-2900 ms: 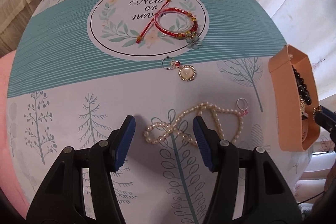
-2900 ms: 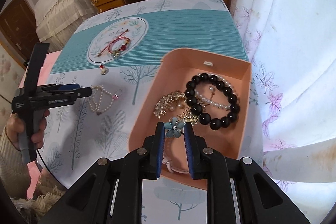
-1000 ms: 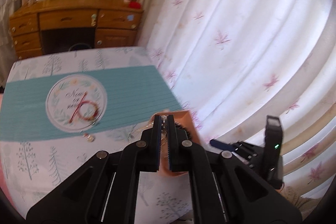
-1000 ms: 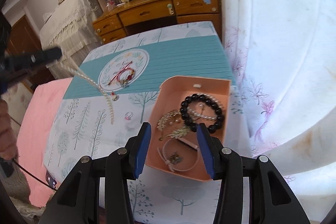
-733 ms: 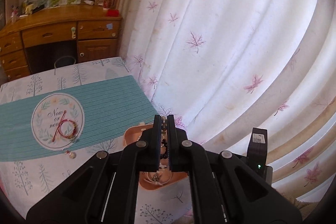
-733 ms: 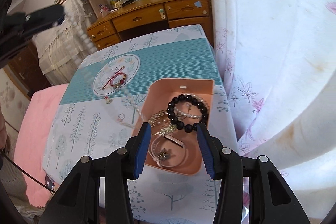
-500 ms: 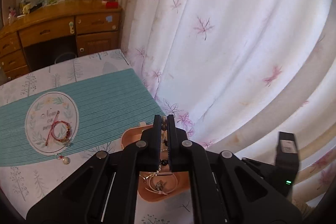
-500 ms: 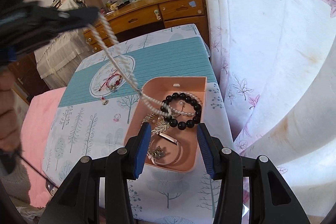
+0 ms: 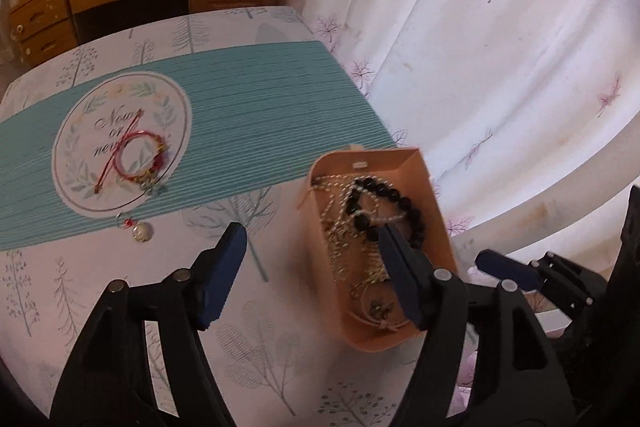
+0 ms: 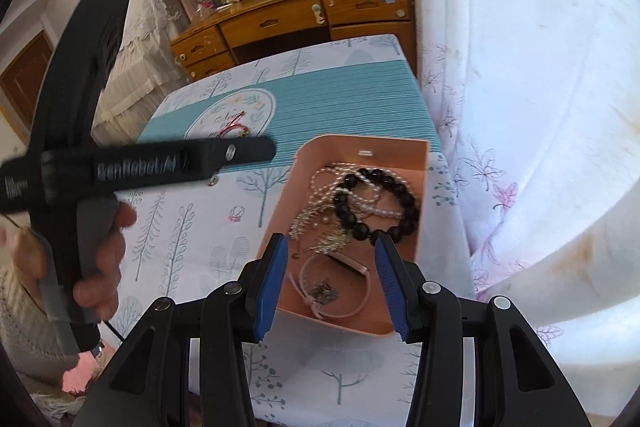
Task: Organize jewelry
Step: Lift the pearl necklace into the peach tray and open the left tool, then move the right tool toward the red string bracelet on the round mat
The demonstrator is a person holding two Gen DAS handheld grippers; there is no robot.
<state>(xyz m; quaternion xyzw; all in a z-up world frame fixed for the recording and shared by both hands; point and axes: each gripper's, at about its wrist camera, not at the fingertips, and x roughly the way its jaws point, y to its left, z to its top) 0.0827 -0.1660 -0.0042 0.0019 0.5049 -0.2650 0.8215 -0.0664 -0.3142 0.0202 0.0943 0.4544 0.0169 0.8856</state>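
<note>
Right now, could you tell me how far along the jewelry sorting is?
Done: the box already holds the pearl strand, the black beads and other pieces. In hand: nothing; the left gripper and right gripper are both open. Left on the table: the red bracelet, the pendant and a ring.

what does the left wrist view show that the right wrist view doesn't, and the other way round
Only the left wrist view shows the pearl pendant below the round emblem, and the whole red bracelet. Only the right wrist view shows the small pink ring on the cloth and the hand gripping the left tool. Both show the peach box with the black bead bracelet inside.
</note>
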